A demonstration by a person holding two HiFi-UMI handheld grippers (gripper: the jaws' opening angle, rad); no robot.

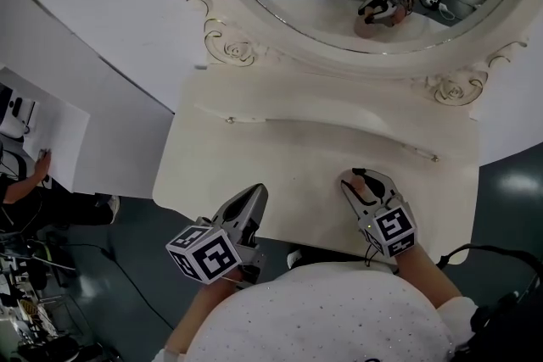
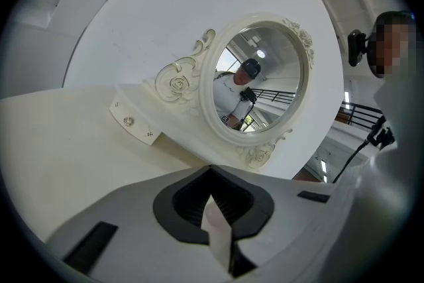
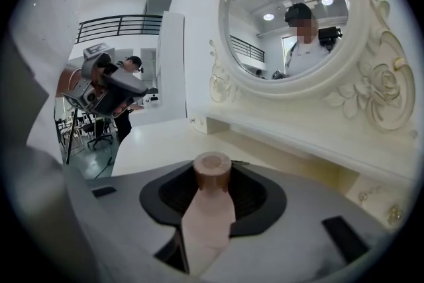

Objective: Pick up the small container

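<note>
The small container (image 3: 209, 212) is a pinkish-beige bottle with a brown round cap. It sits between the dark pads of my right gripper (image 3: 212, 192), which is shut on it. In the head view only a bit of the container (image 1: 357, 180) shows at the tip of the right gripper (image 1: 361, 185), over the front right of the cream dressing table (image 1: 280, 153). My left gripper (image 1: 254, 201) hovers over the table's front edge to the left. Its jaws are drawn together to a point and nothing is held in the left gripper (image 2: 216, 212).
An oval mirror (image 1: 339, 8) in a carved cream frame stands at the back of the table and reflects the grippers. A raised ledge (image 1: 339, 119) with small knobs runs below it. Dark floor lies left and right of the table. A person sits at far left (image 1: 21, 182).
</note>
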